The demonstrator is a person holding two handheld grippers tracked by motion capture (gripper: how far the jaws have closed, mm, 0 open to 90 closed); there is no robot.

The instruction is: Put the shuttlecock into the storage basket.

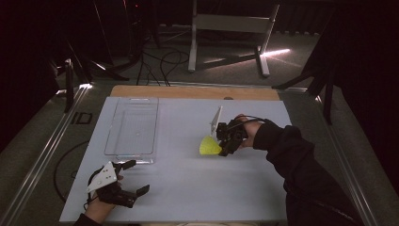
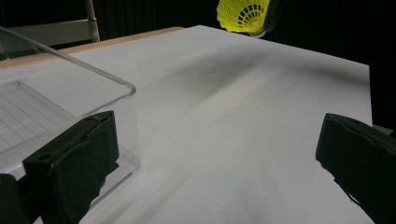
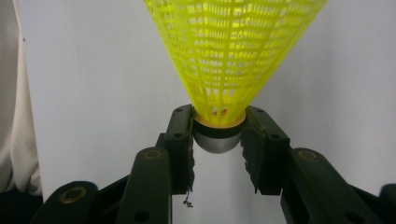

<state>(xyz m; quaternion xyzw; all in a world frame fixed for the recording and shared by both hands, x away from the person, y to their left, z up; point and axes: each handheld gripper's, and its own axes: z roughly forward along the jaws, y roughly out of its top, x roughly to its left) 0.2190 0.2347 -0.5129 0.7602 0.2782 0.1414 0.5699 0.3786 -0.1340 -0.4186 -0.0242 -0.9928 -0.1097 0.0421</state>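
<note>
A yellow plastic shuttlecock [image 1: 209, 146] hangs over the middle of the white table mat [image 1: 188, 188], its grey cork base clamped between the jaws of my right gripper [image 1: 225, 147]. In the right gripper view the shuttlecock [image 3: 231, 56] flares upward from the right gripper [image 3: 218, 135], whose pads press on the cork. In the left gripper view the shuttlecock [image 2: 243, 14] shows at the top edge. My left gripper [image 1: 134, 178] rests open at the near left of the mat, jaws spread wide with nothing between them. One of its fingers [image 2: 77, 161] sits just before the corner of a clear plastic tray [image 1: 133, 126].
The clear tray [image 2: 56, 84] lies on the left half of the mat, with nothing in it. A wooden table edge [image 1: 188, 92] runs behind the mat. Cables and a white metal stand [image 1: 230, 33] are on the dark floor beyond.
</note>
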